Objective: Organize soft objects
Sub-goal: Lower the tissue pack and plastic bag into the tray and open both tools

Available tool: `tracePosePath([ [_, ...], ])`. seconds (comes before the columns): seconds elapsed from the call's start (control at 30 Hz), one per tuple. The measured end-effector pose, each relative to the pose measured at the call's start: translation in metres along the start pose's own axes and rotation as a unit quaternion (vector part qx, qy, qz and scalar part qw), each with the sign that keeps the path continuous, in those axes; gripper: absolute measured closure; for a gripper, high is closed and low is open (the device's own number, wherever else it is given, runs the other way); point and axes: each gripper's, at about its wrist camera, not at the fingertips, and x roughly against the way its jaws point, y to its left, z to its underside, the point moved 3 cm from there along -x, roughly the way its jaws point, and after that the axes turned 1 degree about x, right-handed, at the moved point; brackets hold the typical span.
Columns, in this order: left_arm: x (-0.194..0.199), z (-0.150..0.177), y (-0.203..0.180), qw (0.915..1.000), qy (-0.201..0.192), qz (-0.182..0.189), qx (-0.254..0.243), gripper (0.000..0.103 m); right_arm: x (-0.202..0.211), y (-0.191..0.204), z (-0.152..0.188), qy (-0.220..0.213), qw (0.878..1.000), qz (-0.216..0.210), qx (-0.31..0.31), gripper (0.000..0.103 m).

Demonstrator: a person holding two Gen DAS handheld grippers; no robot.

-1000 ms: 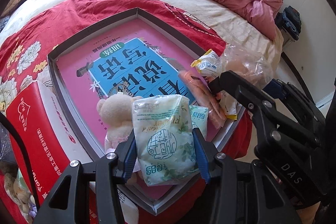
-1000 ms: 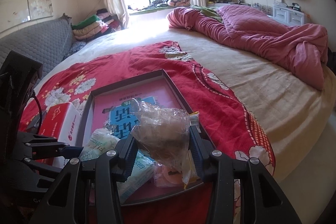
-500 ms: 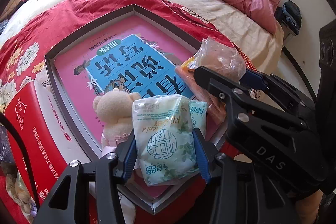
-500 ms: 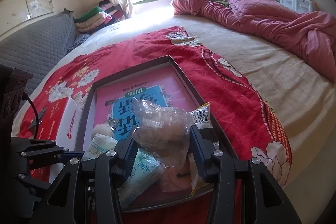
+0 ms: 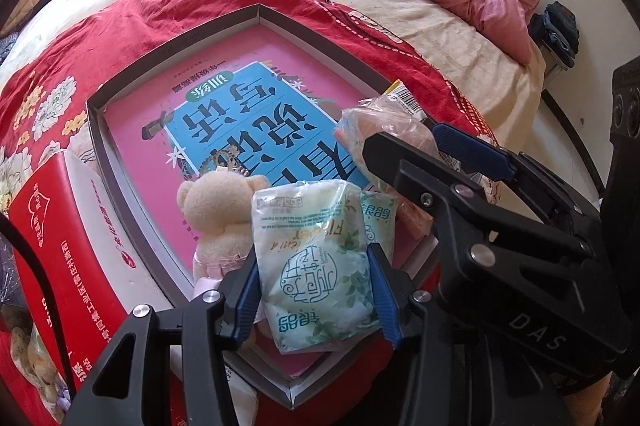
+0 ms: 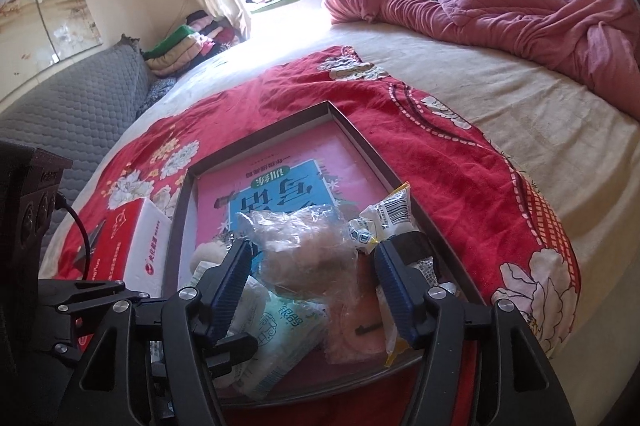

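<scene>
blue-padded left claw (image 5: 314, 296) clenches the tissue pack (image 5: 316, 266); right claw (image 6: 314, 286) (jaws just opening) frees its clear bag (image 6: 308, 254).

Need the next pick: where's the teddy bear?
In the left wrist view, the teddy bear lies in the tray, just left of the tissue pack.

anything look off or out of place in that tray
Mostly the pile-up: the green tissue pack, plush bear and clear crinkled bag crowd the near corner of the tray, leaving the rest bare. A yellow barcoded wrapper leans on the tray's right rim, partly overhanging it.
</scene>
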Motion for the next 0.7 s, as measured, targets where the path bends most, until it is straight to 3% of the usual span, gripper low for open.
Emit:
tracePosePath([
  [0.33, -0.001, 0.0, -0.002, 1.0, 0.007, -0.006, 0.002, 0.053, 0.014, -0.004, -0.004, -0.03, 0.999, -0.01, -0.018, 0.03],
  [0.7, 0.001, 0.0, -0.002, 0.9999, 0.01, -0.008, 0.006, 0.05, 0.041, -0.03, -0.009, -0.087, 0.994, 0.021, -0.066, 0.028],
])
